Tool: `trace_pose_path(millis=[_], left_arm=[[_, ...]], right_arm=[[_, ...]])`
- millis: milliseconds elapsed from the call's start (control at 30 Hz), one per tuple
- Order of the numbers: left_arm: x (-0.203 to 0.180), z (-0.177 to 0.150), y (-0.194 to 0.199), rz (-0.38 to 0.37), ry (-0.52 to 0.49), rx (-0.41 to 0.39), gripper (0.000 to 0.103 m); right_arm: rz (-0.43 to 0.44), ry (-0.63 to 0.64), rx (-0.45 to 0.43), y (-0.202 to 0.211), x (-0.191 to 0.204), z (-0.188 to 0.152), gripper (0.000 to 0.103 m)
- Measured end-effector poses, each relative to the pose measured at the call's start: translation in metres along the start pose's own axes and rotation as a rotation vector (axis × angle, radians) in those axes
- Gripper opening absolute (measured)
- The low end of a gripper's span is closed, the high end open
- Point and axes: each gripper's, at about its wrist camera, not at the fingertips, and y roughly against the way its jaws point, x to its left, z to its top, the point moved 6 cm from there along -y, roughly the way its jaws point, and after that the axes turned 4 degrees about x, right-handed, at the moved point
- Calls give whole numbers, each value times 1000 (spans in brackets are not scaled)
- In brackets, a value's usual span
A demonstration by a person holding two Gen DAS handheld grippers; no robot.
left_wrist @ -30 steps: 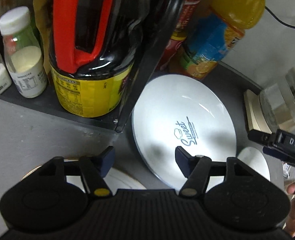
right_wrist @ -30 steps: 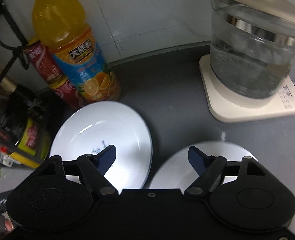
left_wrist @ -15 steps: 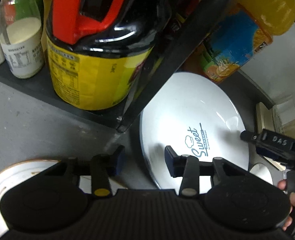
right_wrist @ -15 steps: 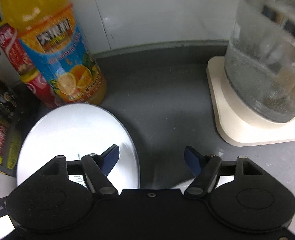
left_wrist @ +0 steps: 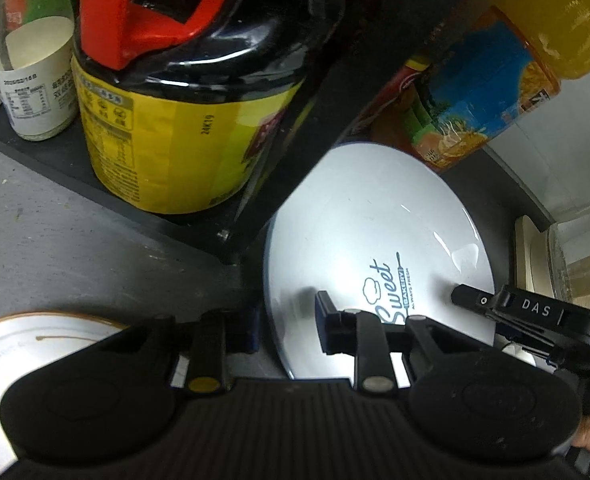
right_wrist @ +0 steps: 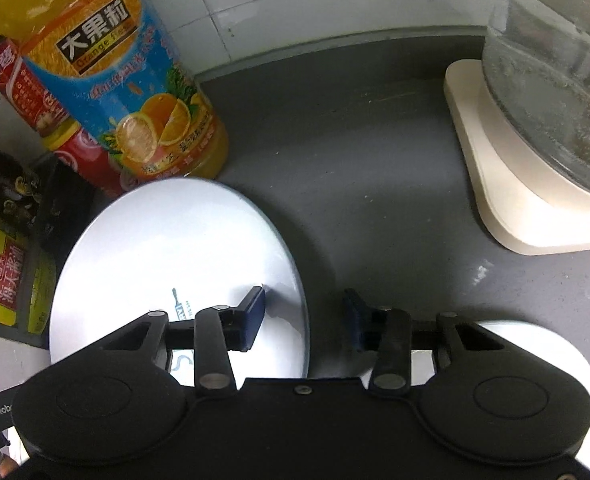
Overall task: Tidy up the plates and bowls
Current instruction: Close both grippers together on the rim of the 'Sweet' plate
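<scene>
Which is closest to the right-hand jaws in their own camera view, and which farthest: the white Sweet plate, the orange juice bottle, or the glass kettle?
1. White Sweet plate: left finger over its rim.
2. Orange juice bottle: behind the plate, left.
3. Glass kettle: far right, on its base.

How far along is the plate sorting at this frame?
Nothing looks stacked yet. In hand: the left gripper and right gripper, both open, straddle opposite edges of the Sweet plate. Left: grasp it, then deal with the brown-rimmed plate and the white dish.
</scene>
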Motion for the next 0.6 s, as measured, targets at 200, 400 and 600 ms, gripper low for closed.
trace_pose_path(millis=[200, 400, 600], left_arm=[[5, -1, 2, -18, 21, 14, 22], [12, 1, 7, -47, 51, 27, 21], [14, 0, 15, -96, 70, 27, 21]], right_arm=[[69, -55, 23, 5, -2, -7, 17], [110, -72, -3, 31, 2, -17, 10], [161, -103, -44, 52, -5, -25, 6]])
